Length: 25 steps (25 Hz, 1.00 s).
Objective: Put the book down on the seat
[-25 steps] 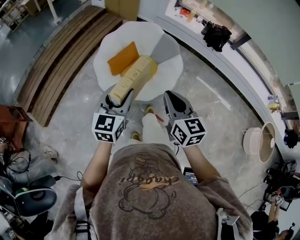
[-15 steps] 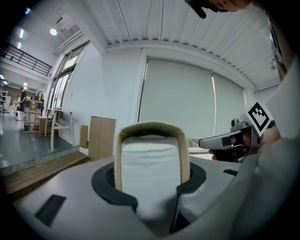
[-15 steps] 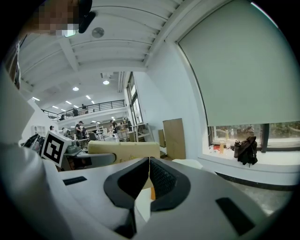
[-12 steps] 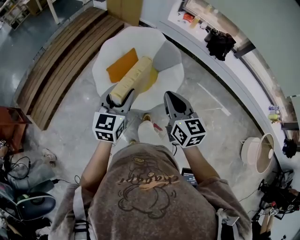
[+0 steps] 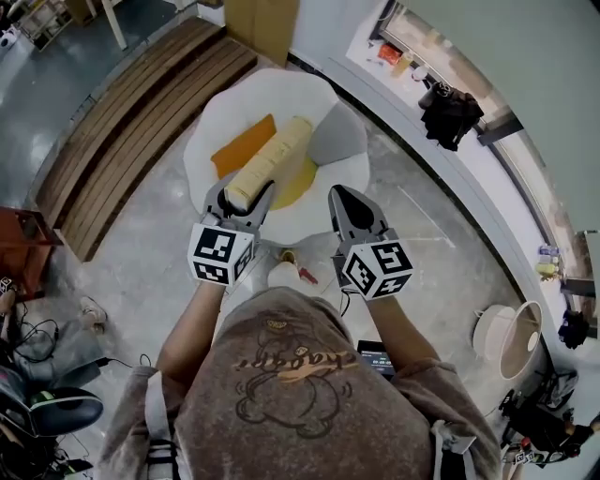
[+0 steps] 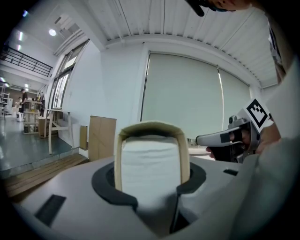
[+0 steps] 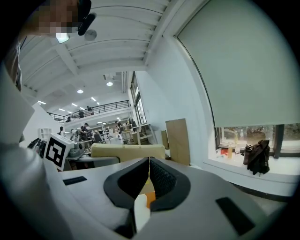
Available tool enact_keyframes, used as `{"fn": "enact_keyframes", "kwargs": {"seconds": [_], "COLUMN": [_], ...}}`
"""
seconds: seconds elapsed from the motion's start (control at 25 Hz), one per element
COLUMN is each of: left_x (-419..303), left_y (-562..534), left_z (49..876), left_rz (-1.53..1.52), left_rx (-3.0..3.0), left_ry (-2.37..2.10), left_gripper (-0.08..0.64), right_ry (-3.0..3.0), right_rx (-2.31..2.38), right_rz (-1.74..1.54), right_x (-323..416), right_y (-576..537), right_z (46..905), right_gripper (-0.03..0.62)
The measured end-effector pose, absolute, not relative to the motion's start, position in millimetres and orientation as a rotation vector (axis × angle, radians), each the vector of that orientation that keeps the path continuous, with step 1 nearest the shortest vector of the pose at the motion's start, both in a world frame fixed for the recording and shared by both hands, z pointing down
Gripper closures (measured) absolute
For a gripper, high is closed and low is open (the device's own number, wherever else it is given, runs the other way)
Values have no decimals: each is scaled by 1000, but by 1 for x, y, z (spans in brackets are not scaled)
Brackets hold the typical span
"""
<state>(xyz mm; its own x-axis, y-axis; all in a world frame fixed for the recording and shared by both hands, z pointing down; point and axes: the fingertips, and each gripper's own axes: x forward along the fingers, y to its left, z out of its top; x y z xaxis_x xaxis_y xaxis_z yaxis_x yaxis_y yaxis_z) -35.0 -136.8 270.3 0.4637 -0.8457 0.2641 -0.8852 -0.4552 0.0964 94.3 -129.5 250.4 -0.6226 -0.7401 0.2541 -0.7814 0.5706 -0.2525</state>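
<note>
In the head view my left gripper [image 5: 240, 195] is shut on the near end of a thick book [image 5: 270, 161] with a beige cover. The book juts forward, level, over a white armchair [image 5: 333, 131]. An orange cushion [image 5: 242, 147] lies on the seat, partly hidden under the book. In the left gripper view the book [image 6: 151, 159] fills the gap between the dark pads. My right gripper [image 5: 339, 193] hangs beside it at the seat's front edge, jaws together, holding nothing. In the right gripper view its pads [image 7: 159, 178] meet at the tip and the book [image 7: 126, 151] shows at the left.
A wooden slatted platform [image 5: 122, 141] runs along the left. A cardboard sheet [image 5: 262, 23] leans behind the chair. A white window ledge with a black bag [image 5: 450, 114] curves along the right. A round white lamp [image 5: 511, 337] and cables [image 5: 37, 328] lie on the floor.
Both grippers have moved forward toward the armchair. The book now reaches farther over the seat and cushion. Neither gripper's jaws have changed.
</note>
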Motion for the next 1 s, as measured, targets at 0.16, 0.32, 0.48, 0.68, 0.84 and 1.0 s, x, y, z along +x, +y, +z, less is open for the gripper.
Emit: {"fn": "enact_keyframes", "kwargs": {"seconds": [0.16,0.32,0.48,0.68,0.84,1.0], "left_x": [-27,-27,-34,-37,-41,-45], "left_y": [-166,-180,-192,-207,-217,-227], "left_z": [271,270,272,277,282,296], "left_rz": [260,256,267,284,289,298], "left_rx": [2479,2474,2475,2464,2463,2448], "left_ry": [-1517,-1536,-1539,-1525,-1509,-1491], "left_gripper": [354,354,354,354,354,354], "right_ry": [-2682,-2683,-2690,-2670,-2651,-2633], "right_rx": [1266,1215,1176,1207,1205,1209], "right_rz": [546,564,577,631,672,628], "right_x": [99,93,79,78,77,77], "right_y": [-160,-177,-189,-205,-214,-225], "right_z": [253,261,263,271,283,291], "right_gripper": [572,572,572,572,572,572]}}
